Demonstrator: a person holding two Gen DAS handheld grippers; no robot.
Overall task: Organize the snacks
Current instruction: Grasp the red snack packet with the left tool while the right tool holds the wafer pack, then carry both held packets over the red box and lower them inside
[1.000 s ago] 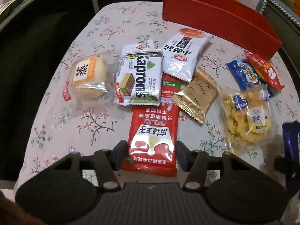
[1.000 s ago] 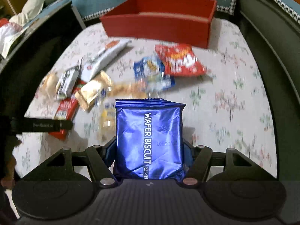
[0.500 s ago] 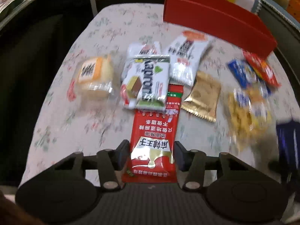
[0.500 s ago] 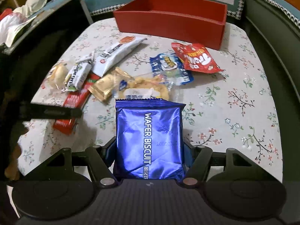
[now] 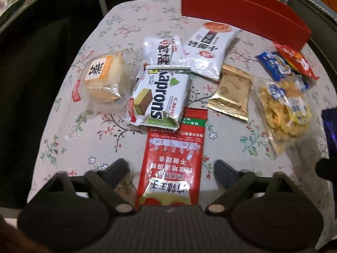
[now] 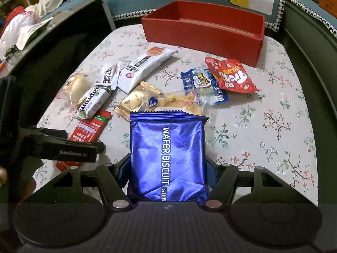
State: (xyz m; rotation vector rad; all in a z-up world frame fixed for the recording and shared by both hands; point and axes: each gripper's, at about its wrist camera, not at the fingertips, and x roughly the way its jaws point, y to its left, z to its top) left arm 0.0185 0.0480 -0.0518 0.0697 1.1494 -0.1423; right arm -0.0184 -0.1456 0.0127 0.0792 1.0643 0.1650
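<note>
Left wrist view: left tool [image 5: 170, 168] has just opened, releasing red packet [image 5: 171, 158] at 6 o'clock; regrasp needed. Right tool [image 6: 167, 175] grips blue wafer pack [image 6: 167, 158].

The blue pack [image 6: 167, 160] reads "WAFER BISCUIT". The green-white pack [image 5: 159, 99] reads "Kaprons". The left gripper [image 6: 63, 147] bears "GenRobot.AI".
</note>
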